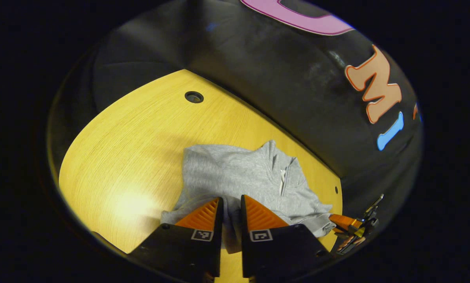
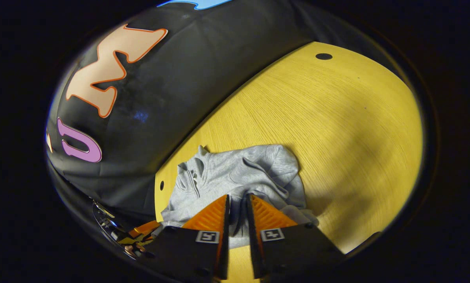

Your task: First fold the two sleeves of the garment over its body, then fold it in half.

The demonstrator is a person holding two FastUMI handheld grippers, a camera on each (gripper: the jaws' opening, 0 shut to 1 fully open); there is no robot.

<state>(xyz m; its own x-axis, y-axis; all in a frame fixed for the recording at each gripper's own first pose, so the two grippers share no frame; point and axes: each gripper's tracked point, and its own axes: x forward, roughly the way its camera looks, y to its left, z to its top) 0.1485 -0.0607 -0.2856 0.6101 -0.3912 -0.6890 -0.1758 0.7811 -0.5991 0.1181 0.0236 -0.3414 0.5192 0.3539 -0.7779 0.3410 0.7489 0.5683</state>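
Note:
A grey zip-neck garment (image 1: 238,177) lies crumpled on the yellow wooden table (image 1: 140,149), its collar (image 1: 282,169) toward the booth wall. My left gripper (image 1: 231,202) is at its near edge, fingers nearly together with a fold of grey cloth pinched between them. In the right gripper view the same garment (image 2: 238,173) lies with its collar (image 2: 191,175) at the left. My right gripper (image 2: 238,201) is likewise shut on a bunch of cloth at the near edge. Each view shows the other gripper low at the side, the right gripper (image 1: 347,223) and the left gripper (image 2: 142,230).
The black cloth wall (image 1: 297,90) runs along the table's far edge right behind the garment. A round cable hole (image 1: 194,96) sits in the far tabletop, and a small hole (image 1: 336,190) near the wall. Bare wood (image 2: 356,118) stretches to either side of the garment.

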